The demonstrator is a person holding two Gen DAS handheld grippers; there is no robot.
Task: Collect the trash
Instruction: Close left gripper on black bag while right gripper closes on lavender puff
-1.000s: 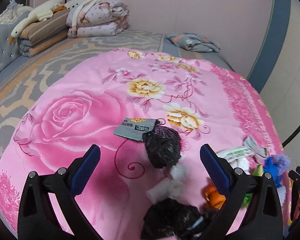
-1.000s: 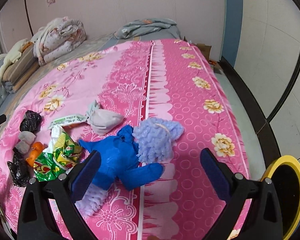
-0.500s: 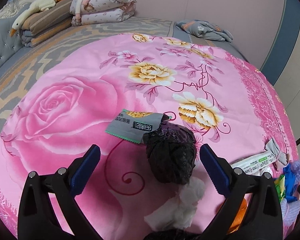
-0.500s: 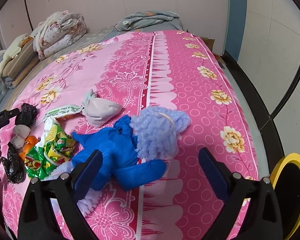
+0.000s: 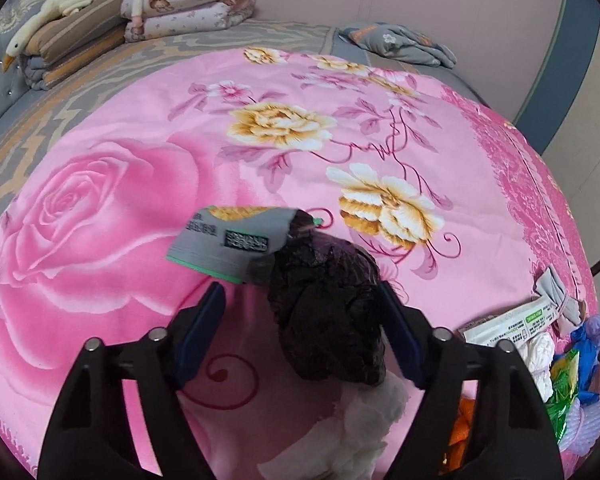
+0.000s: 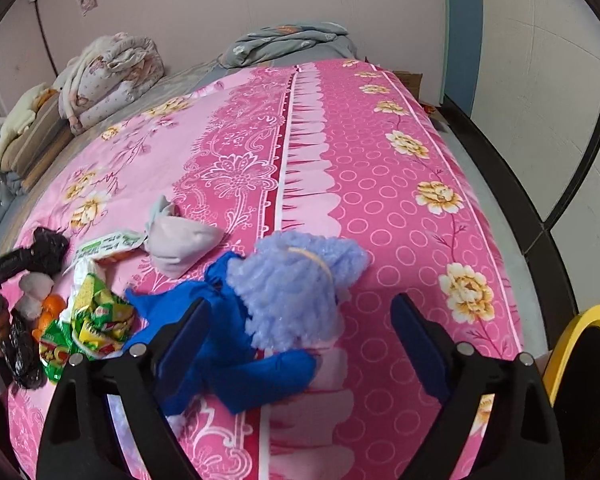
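**Left wrist view: black bag between closing jaws on the pink bed**

Left wrist view showed the left hand-held gripper (image 5: pixel 300 332) angled down at the bed (image 5: pixel 100 208), its jaws closing around a crumpled black plastic bag (image 5: pixel 328 312). The bag lay between the blue pads; the right pad seemed to touch its edge, though the blur left that uncertain, and the left pad stood clear of it. The bag's long axis ran from the upper left toward the lower right of the picture. One grey sachet (image 5: pixel 236 240) lay touching the bag's far end, its long axis running across the picture. One wad of white tissue (image 5: pixel 356 420) lay just beneath the bag.

In the right wrist view the right hand-held gripper (image 6: pixel 300 340) was spread, its jaws closing slowly, with a lilac fluffy bundle (image 6: pixel 296 288) and a blue cloth (image 6: pixel 236 352) between them, neither pad pressing. The cloth stretched from left to lower right. To the left lay one grey pouch (image 6: pixel 180 244), one green snack wrapper (image 6: pixel 92 328), one white packet (image 6: pixel 104 244), and two black bags in all, the second (image 6: pixel 22 356) at the left edge. A yellow-rimmed bin (image 6: pixel 580 364) stood beside the bed.
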